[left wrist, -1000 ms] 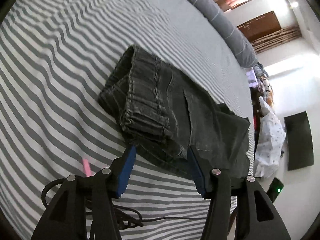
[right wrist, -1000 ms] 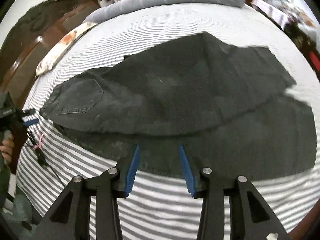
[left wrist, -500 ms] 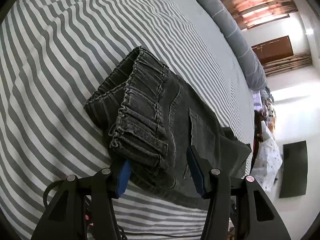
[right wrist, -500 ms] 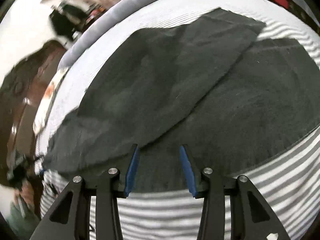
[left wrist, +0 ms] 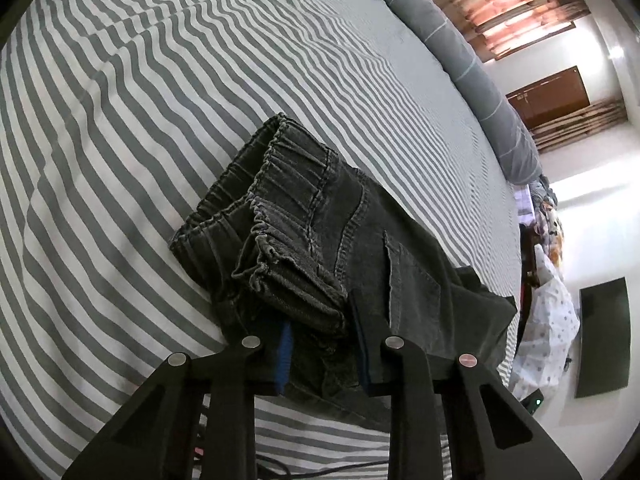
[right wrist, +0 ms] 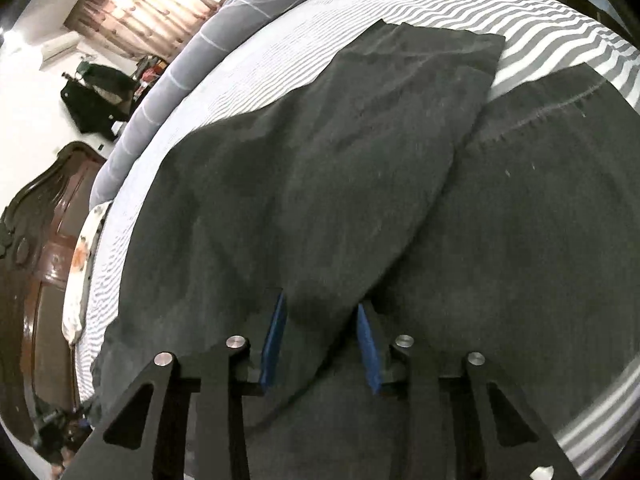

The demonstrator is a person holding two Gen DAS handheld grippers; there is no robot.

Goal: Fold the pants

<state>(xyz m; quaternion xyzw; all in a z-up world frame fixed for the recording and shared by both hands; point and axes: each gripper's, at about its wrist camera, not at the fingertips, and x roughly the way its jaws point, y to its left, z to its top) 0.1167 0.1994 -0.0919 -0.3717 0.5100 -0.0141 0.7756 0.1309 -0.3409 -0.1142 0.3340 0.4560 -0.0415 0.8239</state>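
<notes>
Dark grey denim pants [left wrist: 340, 248] lie on a grey-and-white striped bed [left wrist: 120, 140]. In the left wrist view the elastic waistband [left wrist: 280, 184] is bunched and lifted, and my left gripper [left wrist: 324, 340] has its jaws around the waistband's near corner. In the right wrist view the two pant legs [right wrist: 320, 168] spread across the bed, one overlapping the other, hems at the far right. My right gripper [right wrist: 322, 340] has its blue pads [right wrist: 274, 340] either side of the upper leg's near edge, jaws apart with fabric between them.
A long grey bolster [left wrist: 460, 64] lies along the bed's far edge. A dark wooden headboard [right wrist: 36, 248] and a patterned pillow [right wrist: 82, 264] are at the left of the right wrist view. Clothes and bags [left wrist: 552, 320] pile up beyond the bed. A cable [left wrist: 304, 470] lies under the left gripper.
My left gripper moved forward onto the waistband corner and narrowed around it. My right gripper moved along the legs toward the hems, with fabric now between its pads.
</notes>
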